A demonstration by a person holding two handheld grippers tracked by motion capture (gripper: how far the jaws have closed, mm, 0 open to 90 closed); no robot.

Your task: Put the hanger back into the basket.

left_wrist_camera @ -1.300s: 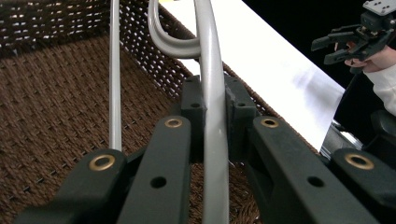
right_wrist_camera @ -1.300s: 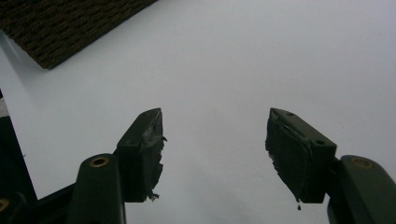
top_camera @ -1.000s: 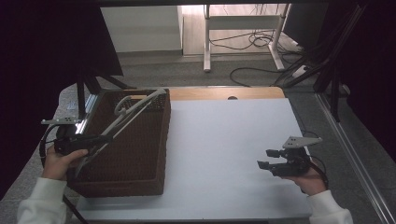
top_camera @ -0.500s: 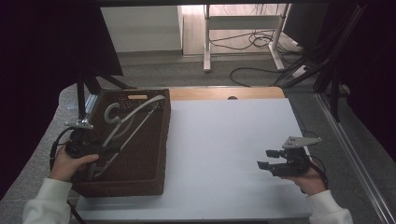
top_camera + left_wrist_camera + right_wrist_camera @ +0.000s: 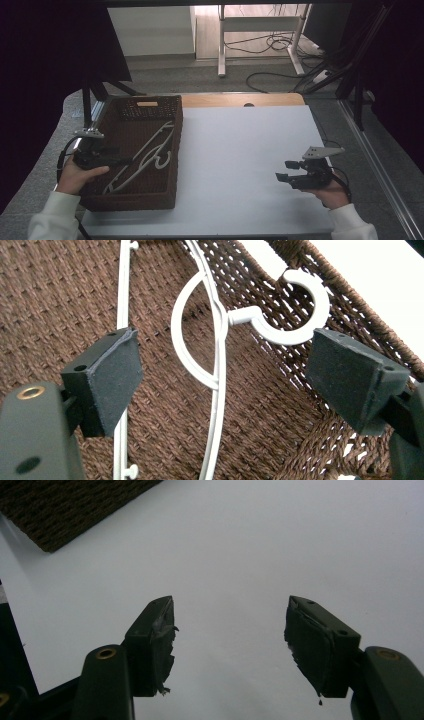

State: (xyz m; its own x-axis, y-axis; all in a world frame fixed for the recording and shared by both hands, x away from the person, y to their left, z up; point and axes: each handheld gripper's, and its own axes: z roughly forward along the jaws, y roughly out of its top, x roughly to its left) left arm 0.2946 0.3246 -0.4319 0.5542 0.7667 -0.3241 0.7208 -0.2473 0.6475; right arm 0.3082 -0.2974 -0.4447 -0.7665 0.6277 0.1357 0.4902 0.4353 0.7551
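Your left claw (image 5: 117, 161) has just been opening and now stands wide over the white hanger (image 5: 216, 340), not holding it. The hanger lies flat in the brown woven basket (image 5: 172, 150) on the bench (image 5: 240, 150). Your right claw (image 5: 287, 172) is open and empty, well apart above the white top.

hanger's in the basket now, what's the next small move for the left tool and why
Probably lift the left tool straight up and clear of the wicker basket. Its jaws have just been opening and stand wide apart, pressing on nothing, while the white hanger lies on the basket floor between them. The right tool waits open over the white table.
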